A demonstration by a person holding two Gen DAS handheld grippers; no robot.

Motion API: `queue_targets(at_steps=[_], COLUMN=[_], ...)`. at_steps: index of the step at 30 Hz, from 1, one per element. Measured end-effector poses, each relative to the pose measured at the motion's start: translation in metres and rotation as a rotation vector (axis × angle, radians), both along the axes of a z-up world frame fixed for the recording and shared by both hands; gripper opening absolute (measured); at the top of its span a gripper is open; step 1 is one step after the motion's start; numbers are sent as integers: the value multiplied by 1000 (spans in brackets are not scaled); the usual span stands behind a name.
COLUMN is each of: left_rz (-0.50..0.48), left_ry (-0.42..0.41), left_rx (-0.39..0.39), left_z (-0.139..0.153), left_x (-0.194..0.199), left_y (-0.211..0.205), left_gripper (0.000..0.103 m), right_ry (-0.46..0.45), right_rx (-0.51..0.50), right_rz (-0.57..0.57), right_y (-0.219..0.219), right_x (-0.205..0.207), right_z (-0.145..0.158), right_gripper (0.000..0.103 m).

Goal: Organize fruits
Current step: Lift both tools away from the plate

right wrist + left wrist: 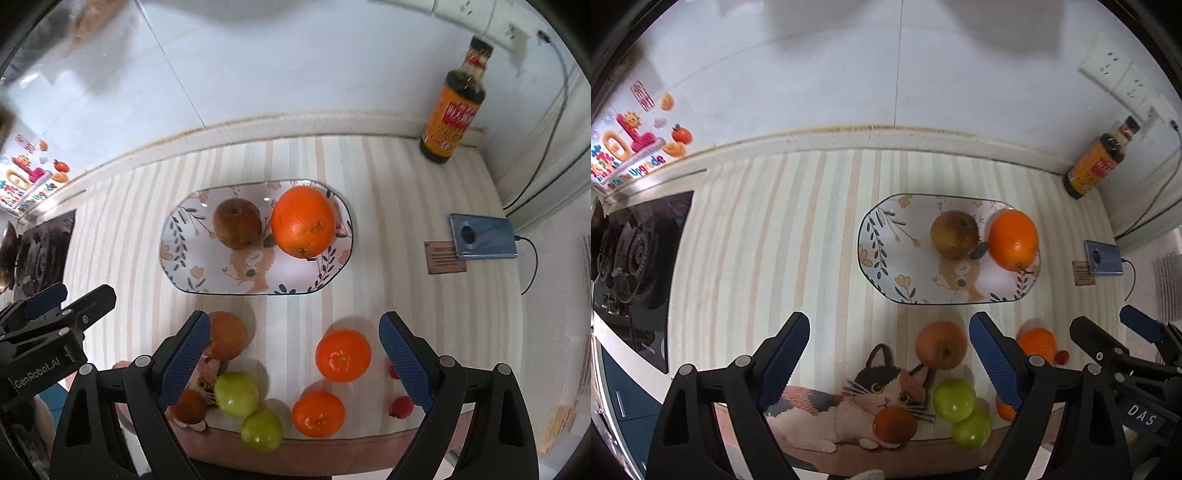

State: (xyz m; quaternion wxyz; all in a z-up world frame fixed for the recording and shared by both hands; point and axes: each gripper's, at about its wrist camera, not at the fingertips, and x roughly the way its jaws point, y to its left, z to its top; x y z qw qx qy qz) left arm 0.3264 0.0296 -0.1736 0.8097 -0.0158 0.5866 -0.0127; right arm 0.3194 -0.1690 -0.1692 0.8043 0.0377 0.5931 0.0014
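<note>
An oval patterned plate [192, 266] holds a brown pear [237, 223] and a big orange [303, 221]; it also shows in the left wrist view [882, 254]. In front of it on the striped mat lie a reddish apple [227, 334], two green fruits [236, 393] [261, 430], two tangerines [342, 354] [318, 413], a brown fruit [190, 406] and small red fruits [400, 406]. My right gripper [293, 343] is open and empty above the tangerines. My left gripper [888, 347] is open and empty, beside the apple [941, 345].
A soy sauce bottle [452, 110] stands at the back right by the wall. A blue phone [482, 236] with a cable lies at the right, next to a brown card [445, 256]. A gas stove [639, 266] is at the left. The mat's front edge is close.
</note>
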Motion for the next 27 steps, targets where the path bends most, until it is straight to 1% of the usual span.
queue_targets(at_steps=[6, 9, 14, 21, 23, 24, 25, 27], left_rz=[-14, -26, -43, -53, -45, -46, -51, -57], left_ry=[-44, -76, -100, -107, -109, -109, -101, -74], left_rx=[-33, -31, -42, -52, -63, -61, -54, -51], left_z=[24, 36, 51, 58, 58, 56, 53, 43], left_x=[-21, -33, -47, -57, -58, -57, -56, -54], left_y=[3, 3, 3, 2, 3, 4, 3, 4], left_gripper=[89, 89, 89, 89, 89, 91, 99, 101], right_ry=[-59, -90, -124, -129, -121, -119, -113, -86], right_rx=[18, 11, 6, 48, 71, 81, 89, 97], right_rz=[5, 7, 5, -8, -13, -16, -21, -34], right_y=[3, 5, 8, 10, 8, 7, 5, 0], right_x=[-29, -40, -53, -63, -64, -64, -64, -64], right_z=[32, 48, 66, 75, 73, 70, 68, 56], right_gripper=[95, 95, 95, 95, 100, 101, 101, 101])
